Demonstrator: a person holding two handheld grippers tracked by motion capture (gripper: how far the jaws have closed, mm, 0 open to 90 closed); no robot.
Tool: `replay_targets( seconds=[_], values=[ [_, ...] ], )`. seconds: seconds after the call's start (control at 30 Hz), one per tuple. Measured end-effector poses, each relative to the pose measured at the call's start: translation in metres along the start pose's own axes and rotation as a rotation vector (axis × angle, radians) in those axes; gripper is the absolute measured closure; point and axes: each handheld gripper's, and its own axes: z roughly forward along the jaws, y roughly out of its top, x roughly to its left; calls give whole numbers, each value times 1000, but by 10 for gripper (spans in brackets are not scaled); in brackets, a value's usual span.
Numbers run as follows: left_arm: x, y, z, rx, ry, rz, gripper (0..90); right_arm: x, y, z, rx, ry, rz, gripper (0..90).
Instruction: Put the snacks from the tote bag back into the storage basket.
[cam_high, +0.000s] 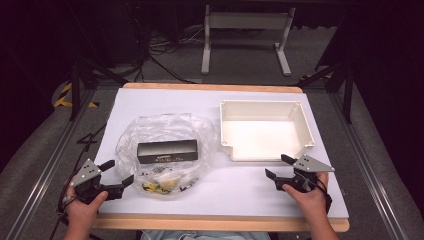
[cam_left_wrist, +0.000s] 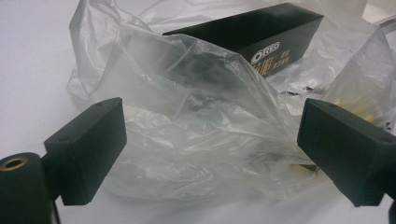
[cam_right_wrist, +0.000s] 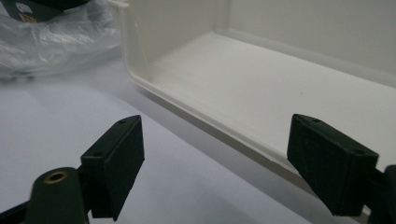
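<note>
Step in hand: I judge this to be the approach; my left gripper (cam_high: 116, 172) faces the clear plastic bag (cam_high: 165, 150), nothing yet gripped.
Left gripper: jaws stand wide apart; in the left gripper view the crumpled film (cam_left_wrist: 196, 116) lies between and beyond them, the pads not pressing on it.
Right gripper (cam_high: 280, 167): jaws parted and empty, held at about 5 o'clock on the table, just beside the near right corner of the tray.
Task's thing: the bag lies left of table centre, at about 9 o'clock from the tray; inside it a black Oreo box (cam_high: 167, 150) lies flat, long side across.
Other contents: small yellow-and-black wrapped items (cam_high: 160, 184) sit at the bag's 6 o'clock edge; too small to name.
Destination, as I judge it: the white plastic tray (cam_high: 305, 127), empty, at 3 o'clock from the bag, apart from it.
Next move: I would close the left jaws on a fold of film to hold the bag open or steady, then bring the right gripper across for the box.
In the way: loose film drapes over the box; the thin plastic may slip or drag the whole bag.
Surroundings: white table sheet (cam_high: 150, 100); a grey frame (cam_high: 245, 30) on the floor at 12 o'clock.
</note>
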Motion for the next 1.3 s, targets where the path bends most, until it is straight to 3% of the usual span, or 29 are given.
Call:
replay_targets(
  seconds=[0.23, 0.37, 0.57, 1.07, 1.3],
  values=[
    [-1, 1, -3, -5, -4, -1, 92, 4, 6, 1, 3, 19, -23, 195],
    [4, -1, -3, -17, -28, -56, 99, 3, 18, -2, -7, 37, -32, 195],
    [4, 0, -5, -22, -15, -52, 102, 2, 28, -8, -29, 39, -39, 191],
    [2, 0, -5, -22, 2, -38, 102, 5, 82, -27, -82, 131, -70, 182],
    [1, 1, -5, -20, 9, -31, 106, 2, 98, -31, -75, 160, -82, 172]
  ],
)
